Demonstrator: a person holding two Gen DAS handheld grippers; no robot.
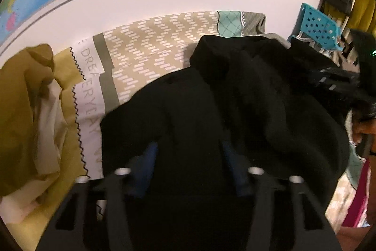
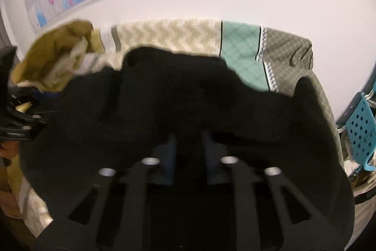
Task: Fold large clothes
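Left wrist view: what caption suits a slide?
Open left hand-held gripper over a black garment on a patterned bedspread.

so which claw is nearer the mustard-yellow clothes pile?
Left. The left claw sits over the black garment with the mustard-yellow pile just off its left side. The right claw is farther right along the garment, and from there the pile is far left.

A large black garment (image 1: 246, 98) lies rumpled across the patterned bedspread (image 1: 152, 44).
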